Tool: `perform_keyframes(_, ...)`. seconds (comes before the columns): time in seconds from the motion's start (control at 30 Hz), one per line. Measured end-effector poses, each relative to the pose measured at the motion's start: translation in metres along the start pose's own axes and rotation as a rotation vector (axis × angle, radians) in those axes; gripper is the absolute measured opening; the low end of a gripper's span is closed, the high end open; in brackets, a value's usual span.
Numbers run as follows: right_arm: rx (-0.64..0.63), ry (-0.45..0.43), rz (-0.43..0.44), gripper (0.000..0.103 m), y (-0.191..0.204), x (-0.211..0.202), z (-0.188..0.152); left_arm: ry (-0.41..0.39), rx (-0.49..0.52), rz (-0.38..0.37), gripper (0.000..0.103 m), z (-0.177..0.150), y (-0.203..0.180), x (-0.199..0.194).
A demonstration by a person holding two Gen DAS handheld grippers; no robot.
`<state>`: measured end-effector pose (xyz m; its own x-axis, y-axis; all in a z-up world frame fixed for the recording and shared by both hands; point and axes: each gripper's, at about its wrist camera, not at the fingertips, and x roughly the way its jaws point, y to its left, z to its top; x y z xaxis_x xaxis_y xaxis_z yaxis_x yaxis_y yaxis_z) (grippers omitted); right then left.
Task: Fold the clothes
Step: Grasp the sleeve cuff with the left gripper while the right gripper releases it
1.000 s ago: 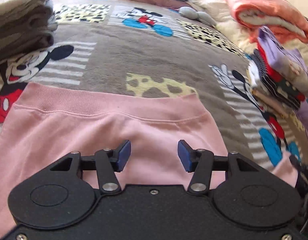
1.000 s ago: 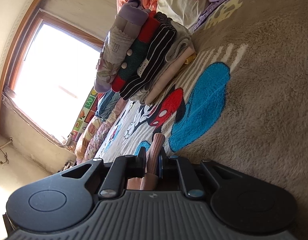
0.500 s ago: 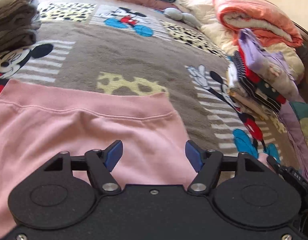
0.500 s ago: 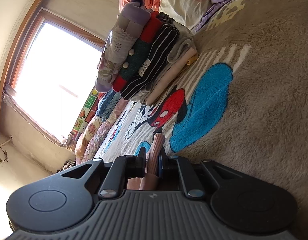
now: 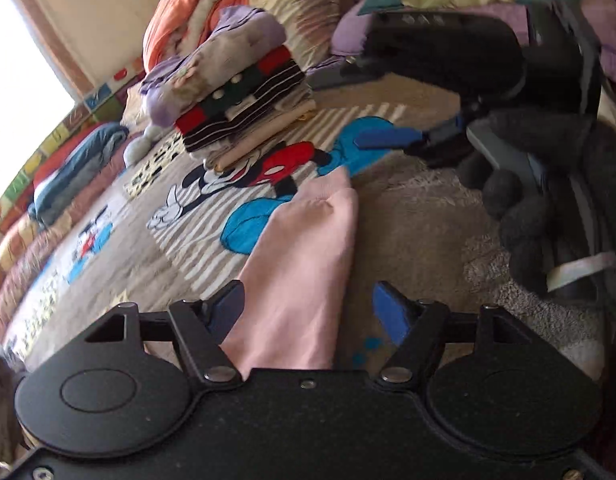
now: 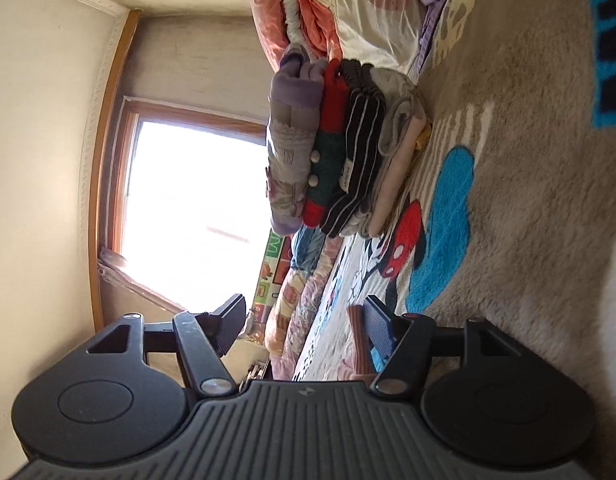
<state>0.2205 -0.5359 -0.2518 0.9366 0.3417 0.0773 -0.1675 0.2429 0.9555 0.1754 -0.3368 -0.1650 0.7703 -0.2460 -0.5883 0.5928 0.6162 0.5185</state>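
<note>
A pink garment (image 5: 303, 248) lies on the cartoon-mouse blanket (image 5: 408, 224), running away from me as a narrow folded strip. My left gripper (image 5: 308, 300) hovers open over its near part, and the cloth passes between the blue pads without touching them. In the left wrist view the right gripper's blue fingers (image 5: 388, 137) point at the strip's far end, held by a dark-gloved hand (image 5: 528, 184). In its own view my right gripper (image 6: 305, 308) is rolled on its side with its jaws opening. The pink cloth edge (image 6: 358, 340) rests loose against the right finger.
A stack of folded clothes (image 5: 235, 116) stands on the blanket beyond the garment and also shows as the clothes stack (image 6: 332, 152). Bundled quilts (image 5: 211, 8) lie behind it, more bedding (image 5: 71, 168) lies to the left, and a bright window (image 6: 195, 204) is on the wall.
The left gripper swung right and rolled, from the garment's wide waistband to its narrow end. The right gripper's jaws parted and let go of the pink cloth.
</note>
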Motion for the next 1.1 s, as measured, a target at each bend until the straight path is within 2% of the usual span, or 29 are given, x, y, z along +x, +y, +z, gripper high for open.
perform_keyframes(0.1,-0.053,-0.052,-0.042,0.071,0.008,-0.018,0.013,0.002,0.136,0.087,0.071,0.003,-0.031,0.016)
perform_keyframes(0.2,-0.050,-0.072,-0.067,0.071,0.006,-0.031,0.022,0.002,0.219,0.176,0.071,0.009,-0.046,0.032)
perform_keyframes(0.37,-0.011,-0.159,-0.070,0.071,-0.006,-0.058,0.042,0.029,0.284,0.261,0.069,0.027,-0.050,0.059)
perform_keyframes(0.47,0.057,-0.184,-0.048,0.067,-0.021,-0.063,0.049,0.058,0.318,0.284,0.059,0.039,-0.054,0.073)
perform_keyframes(0.53,0.066,-0.185,-0.044,0.066,-0.025,-0.061,0.050,0.087,0.330,0.287,0.045,0.045,-0.061,0.080)
perform_keyframes(0.77,0.083,-0.194,-0.033,0.066,-0.028,-0.059,0.050,0.143,0.285,0.275,0.034,0.056,-0.059,0.100)
perform_keyframes(0.93,0.084,-0.199,-0.033,0.065,-0.027,-0.061,0.049,0.173,0.277,0.225,0.008,0.061,-0.057,0.112)
perform_keyframes(1.0,0.069,-0.197,-0.047,0.065,-0.024,-0.062,0.047,0.179,0.229,0.189,0.007,0.066,-0.047,0.110)
perform_keyframes(1.1,0.036,-0.194,-0.080,0.066,-0.014,-0.068,0.042,0.161,0.042,0.097,0.007,0.074,-0.008,0.094)
